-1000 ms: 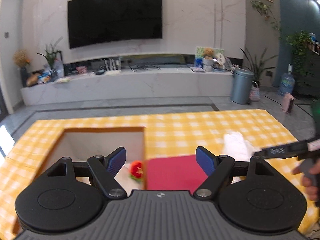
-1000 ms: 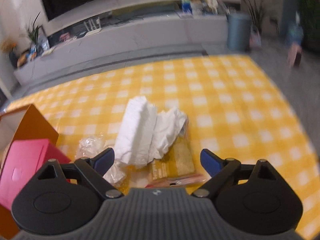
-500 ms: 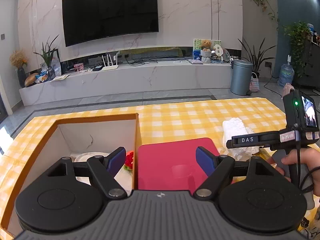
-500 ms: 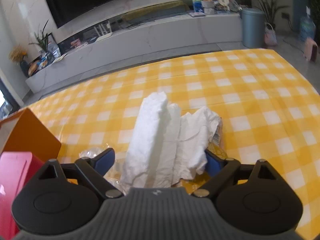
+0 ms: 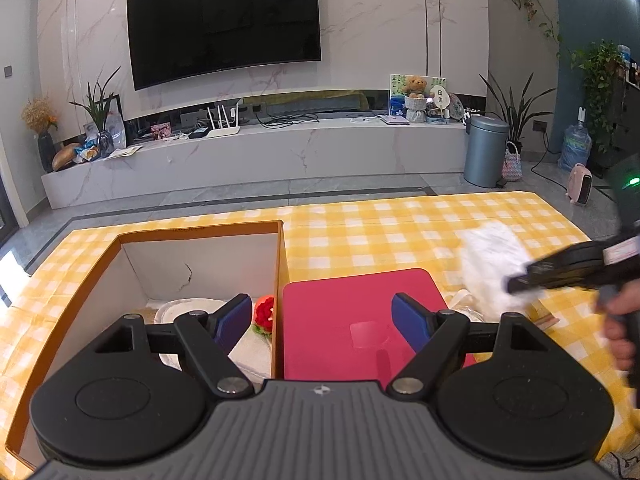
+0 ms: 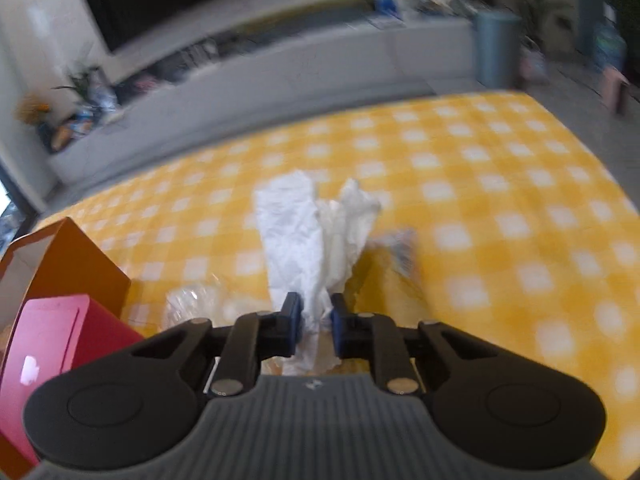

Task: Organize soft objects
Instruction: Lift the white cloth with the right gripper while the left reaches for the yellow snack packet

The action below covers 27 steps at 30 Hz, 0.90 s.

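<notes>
My right gripper [image 6: 315,320] is shut on a white crumpled cloth [image 6: 308,232] and holds it above the yellow checked tablecloth [image 6: 480,200]. The cloth also shows in the left wrist view [image 5: 492,264], blurred, with the right gripper [image 5: 516,282] on it. My left gripper [image 5: 322,320] is open and empty, hovering over the edge between an orange cardboard box [image 5: 92,276] and a pink lid [image 5: 356,304]. Inside the box lie a red knitted flower [image 5: 265,314] and a white soft item [image 5: 180,310].
A clear plastic wrapper [image 6: 196,300] and a yellowish packet [image 6: 384,268] lie on the tablecloth under the cloth. The pink lid [image 6: 52,340] and the orange box [image 6: 68,264] stand at the left. The table's far edge faces a TV wall.
My right gripper has closed on the white cloth and lifted it off the table. The left gripper has stayed open, moving slightly over the box.
</notes>
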Each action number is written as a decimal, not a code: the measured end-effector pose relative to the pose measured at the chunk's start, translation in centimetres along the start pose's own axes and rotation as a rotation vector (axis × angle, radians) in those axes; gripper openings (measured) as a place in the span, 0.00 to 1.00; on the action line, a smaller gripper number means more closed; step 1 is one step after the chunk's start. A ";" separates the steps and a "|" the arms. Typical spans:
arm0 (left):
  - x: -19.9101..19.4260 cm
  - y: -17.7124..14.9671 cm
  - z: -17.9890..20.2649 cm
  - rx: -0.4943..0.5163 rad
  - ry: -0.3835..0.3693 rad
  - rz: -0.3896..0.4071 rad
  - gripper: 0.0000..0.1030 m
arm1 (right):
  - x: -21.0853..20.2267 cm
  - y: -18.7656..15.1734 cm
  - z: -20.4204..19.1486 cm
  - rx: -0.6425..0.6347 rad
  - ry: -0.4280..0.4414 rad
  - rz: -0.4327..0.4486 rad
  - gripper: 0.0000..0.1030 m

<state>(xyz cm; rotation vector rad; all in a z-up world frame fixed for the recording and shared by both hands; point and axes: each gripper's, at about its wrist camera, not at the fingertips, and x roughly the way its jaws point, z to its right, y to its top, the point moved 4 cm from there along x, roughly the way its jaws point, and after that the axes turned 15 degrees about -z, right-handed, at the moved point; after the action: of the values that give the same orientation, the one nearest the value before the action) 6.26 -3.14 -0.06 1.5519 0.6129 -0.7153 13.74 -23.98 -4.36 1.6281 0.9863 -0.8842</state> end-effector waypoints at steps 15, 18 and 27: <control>0.5 -0.3 0.4 0.040 0.007 -0.022 0.91 | 0.1 -3.0 1.1 -0.177 -0.205 -0.088 0.46; 0.7 -0.5 0.8 0.044 0.001 -0.033 0.91 | 0.5 -2.8 1.1 -0.178 -0.202 -0.091 0.46; 0.1 -0.8 2.1 0.106 0.020 -0.014 0.91 | 0.4 -2.5 1.5 -0.170 -0.179 -0.087 0.28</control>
<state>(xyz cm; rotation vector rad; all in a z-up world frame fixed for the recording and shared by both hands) 5.59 -5.12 -0.77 1.6561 0.6099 -0.7541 11.52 -24.91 -6.01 1.3478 0.9846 -0.9602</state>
